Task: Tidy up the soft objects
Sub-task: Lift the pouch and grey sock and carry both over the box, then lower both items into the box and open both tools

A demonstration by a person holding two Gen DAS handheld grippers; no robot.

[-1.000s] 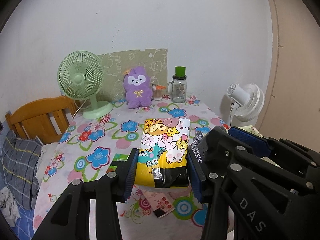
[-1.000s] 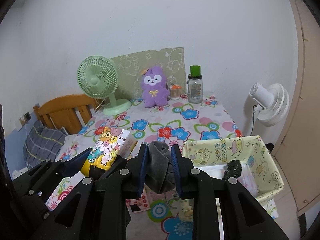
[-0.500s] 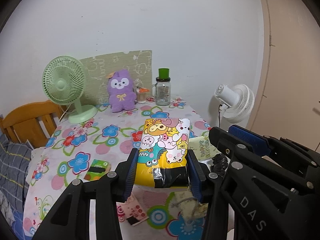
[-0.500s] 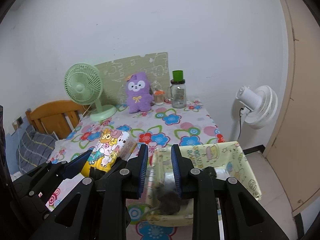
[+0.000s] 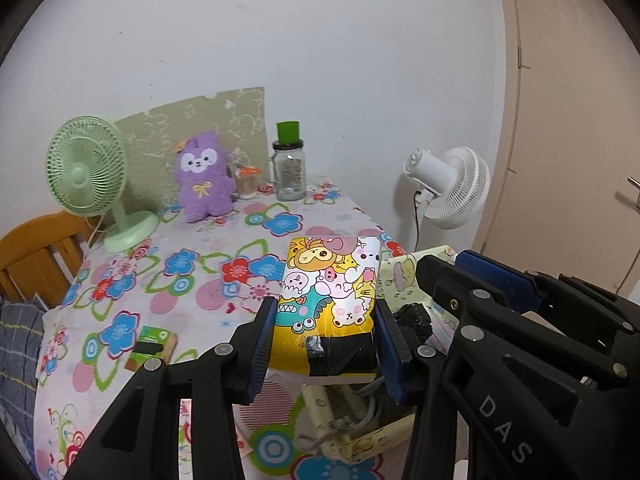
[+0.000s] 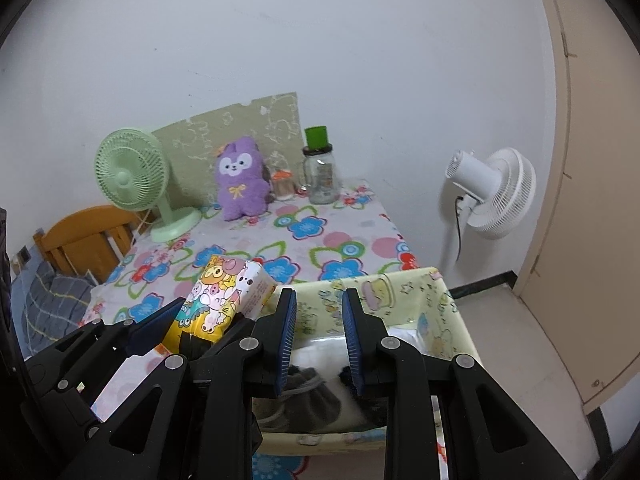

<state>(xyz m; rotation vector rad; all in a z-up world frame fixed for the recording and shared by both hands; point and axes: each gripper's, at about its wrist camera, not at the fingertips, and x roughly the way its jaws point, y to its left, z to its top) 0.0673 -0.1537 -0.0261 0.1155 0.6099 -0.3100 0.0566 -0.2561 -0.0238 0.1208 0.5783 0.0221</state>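
Far left you've got the wooden headboard [image 5: 38, 248] with striped bedding below it, then the green desk fan [image 5: 90, 176] at the back of the floral worktop [image 5: 192, 280]. A small green packet [image 5: 154, 340] lies near the worktop's front left. Purple plush [image 5: 204, 188] sits upright against the wall panel, a small orange-lidded cup just beside it, then the glass jar with green cap [image 5: 289, 168]. Your left tool [image 5: 326, 344] is clamped on the cartoon-print tissue pack [image 5: 330, 292]; both blue pads press its sides near the black-taped end, and the pack is in the air over the worktop's right edge, reaching over the near-left corner of the yellow fabric bin [image 6: 400, 292]. Your right tool [image 6: 320, 344] hangs over that bin with nothing between the pads; a narrow gap shows, as tight as they go. In the bin: grey cloth with a cord [image 6: 308, 396] at the near-left, something white mid-floor, and a black item [image 5: 414, 320] further in, type unclear. White pedestal fan [image 6: 492, 192] stands on the floor to the right of the worktop, beige door at far right.
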